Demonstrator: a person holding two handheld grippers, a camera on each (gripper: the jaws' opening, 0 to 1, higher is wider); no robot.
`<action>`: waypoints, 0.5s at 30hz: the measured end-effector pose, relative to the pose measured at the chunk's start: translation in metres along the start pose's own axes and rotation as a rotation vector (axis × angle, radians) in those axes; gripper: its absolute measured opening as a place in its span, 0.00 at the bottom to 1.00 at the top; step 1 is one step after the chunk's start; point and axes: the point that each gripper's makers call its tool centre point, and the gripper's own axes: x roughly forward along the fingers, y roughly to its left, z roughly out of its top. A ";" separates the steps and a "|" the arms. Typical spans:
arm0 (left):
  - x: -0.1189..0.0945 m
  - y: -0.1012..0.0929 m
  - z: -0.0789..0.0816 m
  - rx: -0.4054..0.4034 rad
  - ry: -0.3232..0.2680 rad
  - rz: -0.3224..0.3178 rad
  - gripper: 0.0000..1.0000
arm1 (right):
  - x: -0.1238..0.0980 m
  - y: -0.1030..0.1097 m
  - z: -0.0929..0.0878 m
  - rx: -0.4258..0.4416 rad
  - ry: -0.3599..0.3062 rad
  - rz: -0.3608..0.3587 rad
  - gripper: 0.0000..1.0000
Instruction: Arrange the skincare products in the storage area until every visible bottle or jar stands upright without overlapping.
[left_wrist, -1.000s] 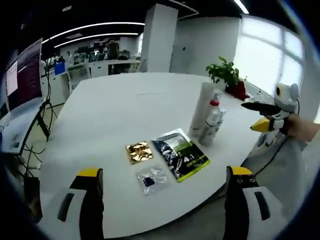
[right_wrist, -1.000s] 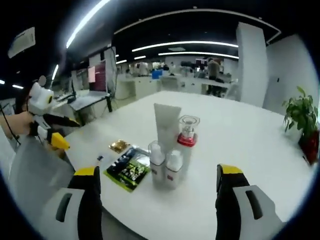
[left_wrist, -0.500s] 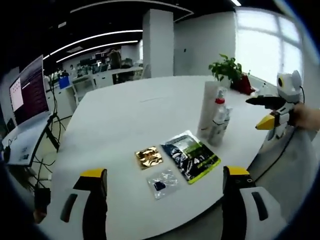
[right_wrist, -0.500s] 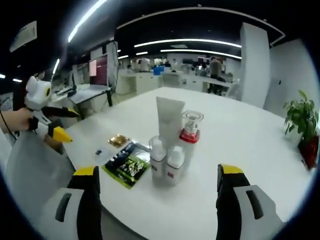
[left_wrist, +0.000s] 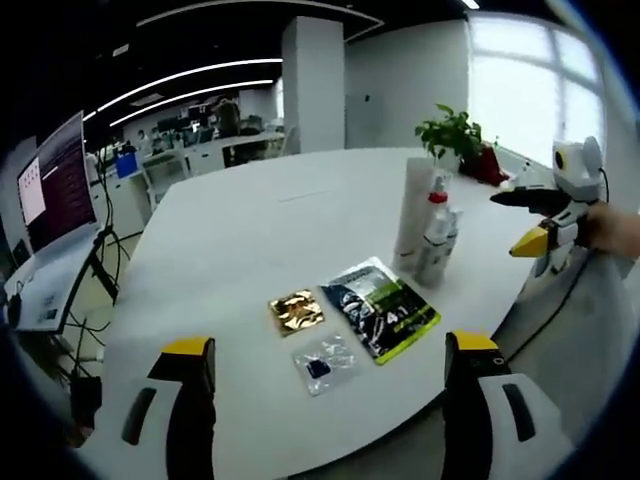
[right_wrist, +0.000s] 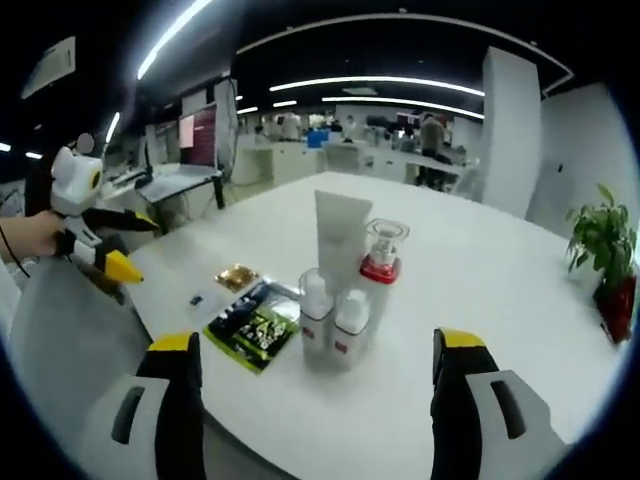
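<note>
While both hand-held grippers gape empty, sachets flank upright bottles.

Both views shifted slightly
The cameras drifted with the hands; the bottles and sachets on the bench never moved.

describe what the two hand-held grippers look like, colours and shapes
Each hand-held gripper has two chunky black jaws capped with yellow tips, backed by pale grey slotted housings. The left hand-held gripper and right hand-held gripper match. Seen from the side in the other's view, each has a white rounded head, dark pointed jaws and a yellow wedge-shaped tip, with a thin dark cable trailing off.
</note>
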 end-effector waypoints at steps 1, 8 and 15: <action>0.000 0.000 0.000 -0.001 -0.001 0.001 0.92 | 0.000 0.000 0.000 0.001 0.002 0.000 0.95; 0.000 0.000 0.000 -0.005 0.000 0.004 0.91 | 0.000 0.001 -0.001 0.002 0.008 0.004 0.95; 0.000 0.000 0.000 -0.005 0.005 0.008 0.91 | 0.003 0.000 -0.003 0.002 0.014 0.009 0.95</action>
